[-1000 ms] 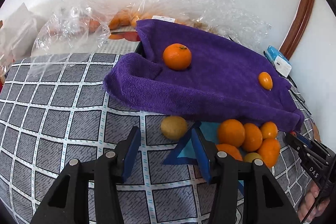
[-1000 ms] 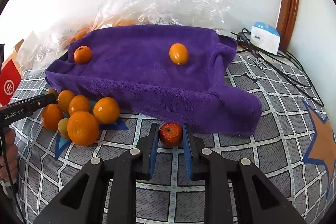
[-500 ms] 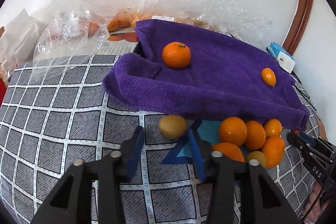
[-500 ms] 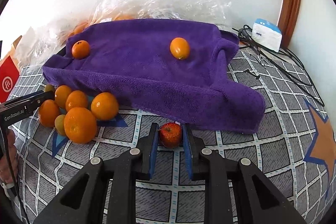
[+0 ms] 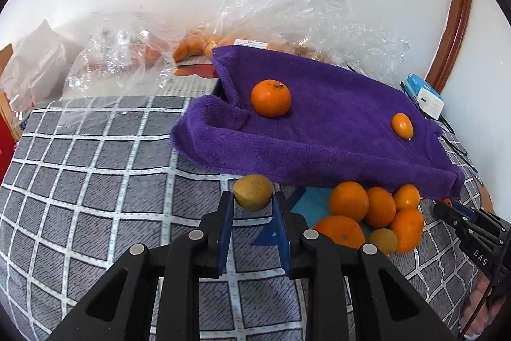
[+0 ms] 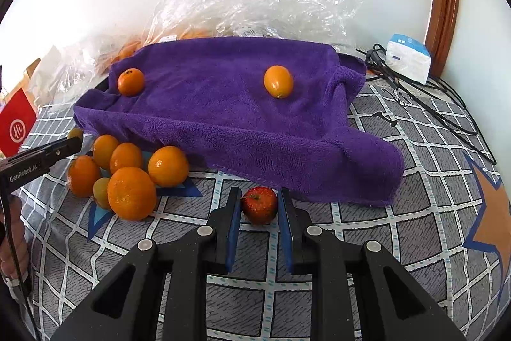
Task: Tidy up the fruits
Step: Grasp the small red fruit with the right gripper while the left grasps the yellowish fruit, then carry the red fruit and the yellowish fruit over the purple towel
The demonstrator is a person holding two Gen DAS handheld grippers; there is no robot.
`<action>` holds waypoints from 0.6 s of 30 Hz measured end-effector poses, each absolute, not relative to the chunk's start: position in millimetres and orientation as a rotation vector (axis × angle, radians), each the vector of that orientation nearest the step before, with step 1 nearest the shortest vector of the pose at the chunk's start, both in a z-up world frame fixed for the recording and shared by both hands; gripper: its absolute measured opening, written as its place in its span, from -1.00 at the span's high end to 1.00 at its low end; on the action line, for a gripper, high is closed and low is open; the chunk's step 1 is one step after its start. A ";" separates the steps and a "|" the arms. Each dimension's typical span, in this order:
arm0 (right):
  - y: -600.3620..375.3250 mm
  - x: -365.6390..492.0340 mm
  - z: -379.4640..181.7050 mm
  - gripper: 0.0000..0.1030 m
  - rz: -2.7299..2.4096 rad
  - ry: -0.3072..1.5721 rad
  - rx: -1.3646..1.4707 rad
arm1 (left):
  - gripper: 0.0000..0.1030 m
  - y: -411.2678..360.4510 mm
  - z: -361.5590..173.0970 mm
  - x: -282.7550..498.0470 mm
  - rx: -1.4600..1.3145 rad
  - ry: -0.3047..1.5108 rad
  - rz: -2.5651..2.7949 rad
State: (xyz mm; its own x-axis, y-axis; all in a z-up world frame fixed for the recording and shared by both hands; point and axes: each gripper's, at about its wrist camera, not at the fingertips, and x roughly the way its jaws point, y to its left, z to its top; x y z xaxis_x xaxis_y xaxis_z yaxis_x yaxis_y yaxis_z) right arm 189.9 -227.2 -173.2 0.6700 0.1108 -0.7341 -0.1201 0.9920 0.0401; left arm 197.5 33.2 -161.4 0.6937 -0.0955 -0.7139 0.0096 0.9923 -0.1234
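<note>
Fruit in grip: left gripper (image 5: 252, 202) pinching yellow-green fruit (image 5: 253, 192); right gripper (image 6: 259, 203) pinching red fruit (image 6: 259, 204); both beside purple towel (image 6: 230, 111)

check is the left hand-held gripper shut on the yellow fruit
Shut: left hand-held gripper has both blue pads pressed against the yellow fruit.

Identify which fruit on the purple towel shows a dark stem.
The round orange mandarin near the towel's left fold; the smaller oval orange fruit shows none.
</note>
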 end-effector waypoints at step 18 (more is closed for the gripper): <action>-226.5 164.8 -138.9 0.56 0.099 0.751 -0.033 | 0.54 68.6 -83.4 165.3 -0.172 0.720 -0.065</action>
